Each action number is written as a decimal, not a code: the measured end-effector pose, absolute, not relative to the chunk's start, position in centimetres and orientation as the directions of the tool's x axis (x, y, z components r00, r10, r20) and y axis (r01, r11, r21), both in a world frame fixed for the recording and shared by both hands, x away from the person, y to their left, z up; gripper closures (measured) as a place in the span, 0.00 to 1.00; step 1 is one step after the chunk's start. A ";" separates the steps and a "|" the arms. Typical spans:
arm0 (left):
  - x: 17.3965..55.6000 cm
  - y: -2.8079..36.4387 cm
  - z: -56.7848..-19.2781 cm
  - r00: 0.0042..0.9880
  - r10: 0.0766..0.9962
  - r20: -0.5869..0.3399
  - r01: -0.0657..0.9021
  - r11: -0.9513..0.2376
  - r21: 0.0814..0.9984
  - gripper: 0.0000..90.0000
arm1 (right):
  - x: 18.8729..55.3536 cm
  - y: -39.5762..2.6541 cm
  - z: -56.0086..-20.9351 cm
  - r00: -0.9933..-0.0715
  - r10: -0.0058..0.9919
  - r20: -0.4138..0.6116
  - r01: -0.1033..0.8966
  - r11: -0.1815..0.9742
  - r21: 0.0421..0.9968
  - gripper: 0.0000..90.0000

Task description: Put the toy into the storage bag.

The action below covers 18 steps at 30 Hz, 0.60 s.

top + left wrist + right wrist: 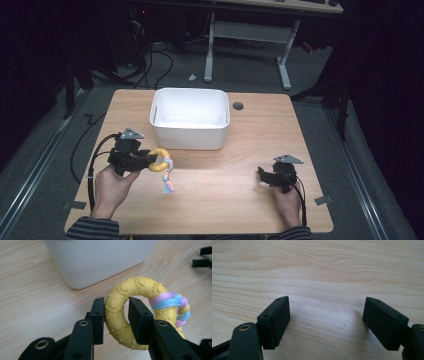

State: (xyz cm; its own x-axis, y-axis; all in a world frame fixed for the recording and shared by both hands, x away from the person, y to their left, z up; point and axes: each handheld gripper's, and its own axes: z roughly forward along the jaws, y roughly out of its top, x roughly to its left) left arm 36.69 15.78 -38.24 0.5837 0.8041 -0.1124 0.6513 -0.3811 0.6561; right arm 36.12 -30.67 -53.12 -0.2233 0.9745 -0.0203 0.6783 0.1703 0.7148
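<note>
My left gripper (116, 312) is clamped across the band of a yellow rubber ring toy (120, 315), one jaw pressed to the ring's outer edge and the other set inside its hole, as the left gripper view shows. The ring's surface is studded with small raised bumps and sun-like shapes. On the far side of the ring from my jaws, a braided cord (170, 302) in pink, blue and purple is wrapped around the band, and in the high view the same cord (168, 180) hangs down from the ring toy (159, 160) toward the wooden table (250, 200). Whether the ring is lifted clear of the wood or touches it, I cannot tell. Just beyond the ring, ahead of my left jaws, stands a white plastic bin (100, 262); from above, the bin (190, 119) sits at the middle of the table's far half with its inside bare. My left hand (112, 185) grips the tool from the near edge of the table. Well apart to the other side, my right gripper (325, 320) has its jaws spread wide with nothing between them, only bare wood grain ahead. From above, that right gripper (263, 175) sits low over the near right part of the table, held by my right hand (287, 200).
</note>
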 end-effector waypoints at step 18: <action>38.3 14.6 -34.3 0.597 0.792 -0.125 0.638 -0.375 0.673 0.74 | 36.1 -30.7 -53.1 -0.226 0.974 -0.020 0.678 0.172 0.715 0.24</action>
